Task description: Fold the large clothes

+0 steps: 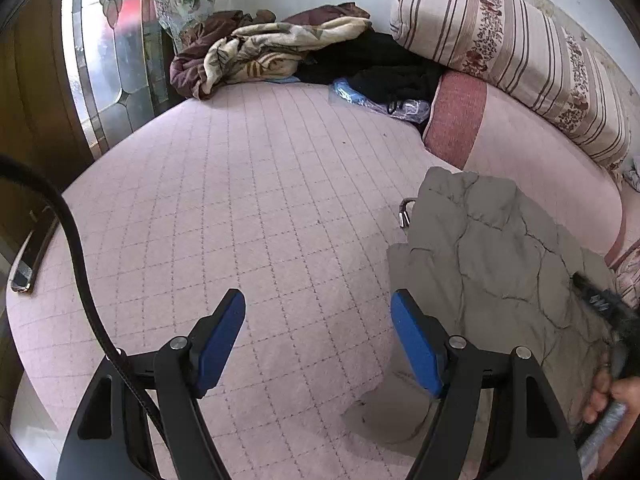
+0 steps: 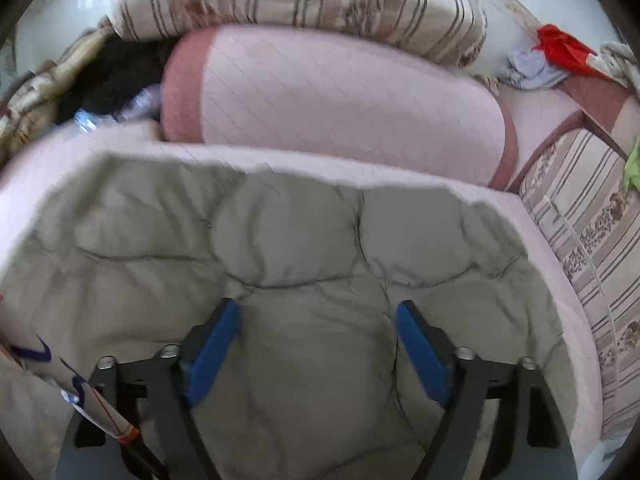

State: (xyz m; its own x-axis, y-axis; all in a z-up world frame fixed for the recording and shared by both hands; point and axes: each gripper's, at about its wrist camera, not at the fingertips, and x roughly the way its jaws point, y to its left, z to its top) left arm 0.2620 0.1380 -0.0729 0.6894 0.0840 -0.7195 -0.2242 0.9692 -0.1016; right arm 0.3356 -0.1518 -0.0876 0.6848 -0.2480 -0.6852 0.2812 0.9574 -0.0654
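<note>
A grey-green quilted padded jacket (image 1: 496,248) lies on the pink checked bed sheet (image 1: 248,200), at the right in the left wrist view. It fills the lower half of the right wrist view (image 2: 304,240). My left gripper (image 1: 318,304) is open and empty, over bare sheet just left of the jacket. My right gripper (image 2: 318,312) is open, its blue pads (image 2: 420,344) spread wide just above the jacket's padded surface, with nothing between them. Whether the pads touch the fabric I cannot tell.
A pink bolster (image 2: 340,100) and a striped floral pillow (image 1: 512,48) lie behind the jacket. A crumpled blanket and dark clothes (image 1: 280,48) are piled at the far end. A belt (image 1: 28,256) lies at the bed's left edge. A glass door (image 1: 112,60) stands at left.
</note>
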